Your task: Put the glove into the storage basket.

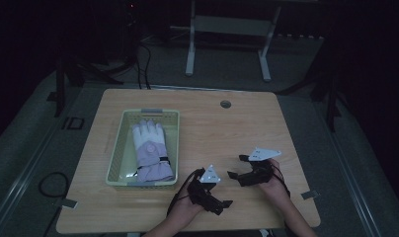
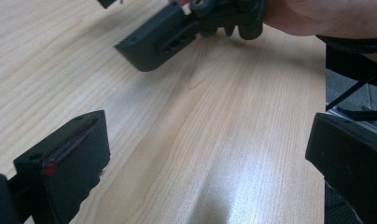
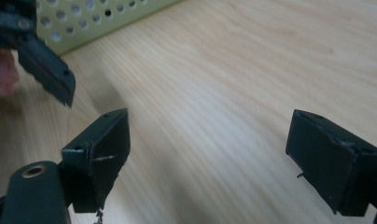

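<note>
A pale green perforated basket [image 1: 116,148] stands on the left half of the wooden table [image 1: 237,123]. Inside it lies a white and lavender glove [image 1: 150,148], fingers pointing away from me. My left gripper [image 1: 223,206] rests low near the front edge, right of the basket, open with bare wood between its jaws [image 2: 210,158]. My right gripper [image 1: 236,166] sits just beyond it, pointing left toward the basket, also open and holding nothing [image 3: 219,154]. In the right gripper view the basket wall [image 3: 93,18] is at the top left.
A round cable hole [image 1: 225,104] is near the table's far edge. A white desk frame [image 1: 227,29] stands on the floor behind, and cables [image 1: 52,185] lie to the left. The table's right edge [image 2: 327,70] runs close to the left gripper.
</note>
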### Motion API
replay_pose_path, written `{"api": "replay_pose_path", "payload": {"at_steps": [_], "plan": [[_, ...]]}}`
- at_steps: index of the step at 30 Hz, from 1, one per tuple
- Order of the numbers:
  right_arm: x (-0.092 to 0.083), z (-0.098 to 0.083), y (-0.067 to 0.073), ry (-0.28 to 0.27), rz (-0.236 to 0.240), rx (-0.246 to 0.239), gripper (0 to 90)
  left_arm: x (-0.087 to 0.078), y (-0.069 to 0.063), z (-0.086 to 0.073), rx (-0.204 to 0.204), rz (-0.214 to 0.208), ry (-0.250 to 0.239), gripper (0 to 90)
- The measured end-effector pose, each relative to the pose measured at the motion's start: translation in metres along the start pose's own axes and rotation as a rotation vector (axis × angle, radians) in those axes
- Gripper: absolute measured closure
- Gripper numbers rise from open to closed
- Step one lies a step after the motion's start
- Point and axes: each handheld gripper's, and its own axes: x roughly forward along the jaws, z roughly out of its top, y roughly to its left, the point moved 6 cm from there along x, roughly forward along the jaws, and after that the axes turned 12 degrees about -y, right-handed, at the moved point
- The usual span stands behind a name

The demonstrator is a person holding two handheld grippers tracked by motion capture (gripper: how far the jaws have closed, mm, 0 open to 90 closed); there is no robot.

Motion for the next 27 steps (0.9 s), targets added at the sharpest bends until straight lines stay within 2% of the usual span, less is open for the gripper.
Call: {"api": "replay_pose_path", "payload": {"at_steps": [4,9,13,16,19,27], "plan": [[-0.009,-0.012,-0.002,0.002,-0.017,-0.001,13.5,0.002,-0.001,-0.005,0.001,-0.011,-0.002,0.1],[-0.024,-0.019,-0.005,-0.024,-0.034,0.016,13.5,0.004,-0.003,-0.012,-0.014,-0.035,0.004,0.1],[-0.031,-0.025,-0.006,-0.01,-0.04,0.014,13.3,0.007,-0.004,-0.019,-0.016,-0.042,0.022,0.1],[-0.033,-0.028,-0.005,-0.002,-0.045,0.004,13.2,0.008,-0.005,-0.02,-0.009,-0.044,0.02,0.1],[-0.035,-0.028,-0.005,-0.018,-0.046,0.003,13.3,0.008,-0.005,-0.02,-0.001,-0.037,0.015,0.1],[-0.035,-0.031,-0.007,-0.02,-0.063,0.001,13.3,0.005,-0.003,-0.02,-0.013,-0.037,-0.008,0.1]]}}
